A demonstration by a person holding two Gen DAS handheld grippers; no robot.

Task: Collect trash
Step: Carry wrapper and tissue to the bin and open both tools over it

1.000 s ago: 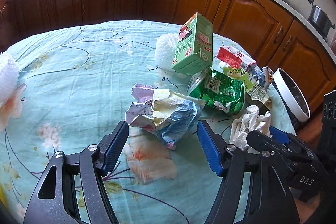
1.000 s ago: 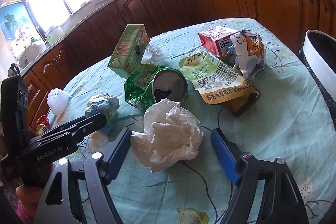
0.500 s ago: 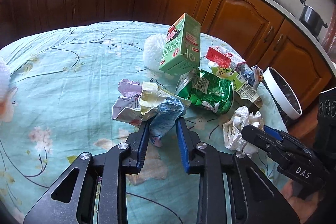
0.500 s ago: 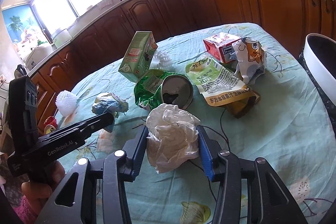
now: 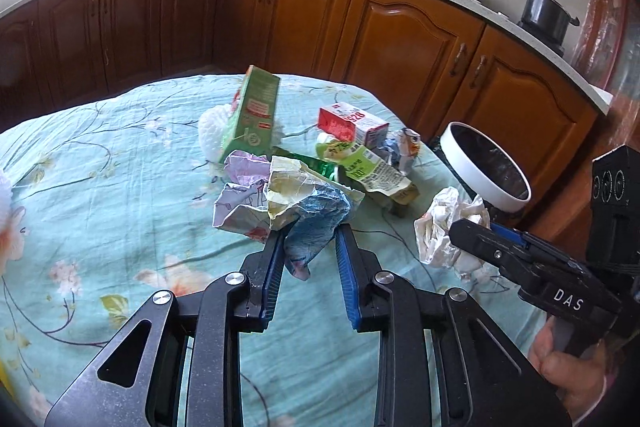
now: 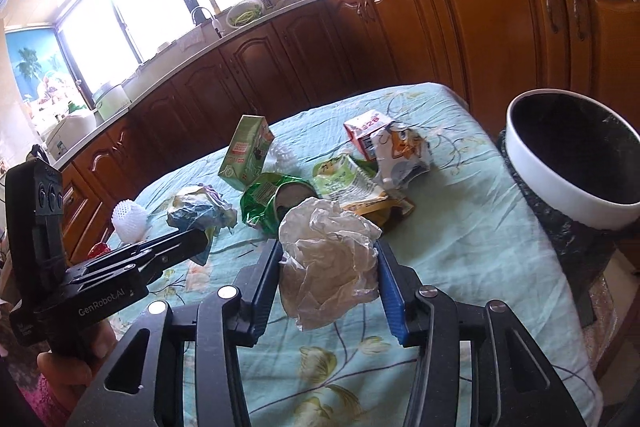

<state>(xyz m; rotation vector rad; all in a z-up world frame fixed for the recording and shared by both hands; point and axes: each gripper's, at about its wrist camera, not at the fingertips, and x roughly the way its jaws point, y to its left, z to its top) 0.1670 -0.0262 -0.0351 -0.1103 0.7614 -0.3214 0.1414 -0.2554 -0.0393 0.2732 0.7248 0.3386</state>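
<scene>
My left gripper [image 5: 310, 233] is shut on a crumpled wad of blue, yellow and lilac paper [image 5: 304, 203] and holds it just above the tablecloth. My right gripper [image 6: 328, 259] is shut on a crumpled white plastic wad [image 6: 328, 259], also lifted; it shows in the left wrist view [image 5: 444, 227] too. On the table lie a green carton [image 5: 252, 115], a red-white carton [image 5: 352, 125], a green foil bag [image 6: 272, 201], a yellow-green wrapper [image 6: 348, 185] and a cartoon-print bag [image 6: 402, 155]. A white trash bin [image 6: 568, 163] with a black liner stands by the table's right edge.
A white foam net [image 6: 128, 221] lies at the table's left side, another [image 5: 210, 135] behind the green carton. The floral tablecloth [image 5: 100, 179] covers the round table. Wooden kitchen cabinets [image 5: 280, 23] curve around behind.
Both grippers closed on their wads, from wide open a second ago, and lifted them off the cloth. Both views have risen and pulled back from the pile.
</scene>
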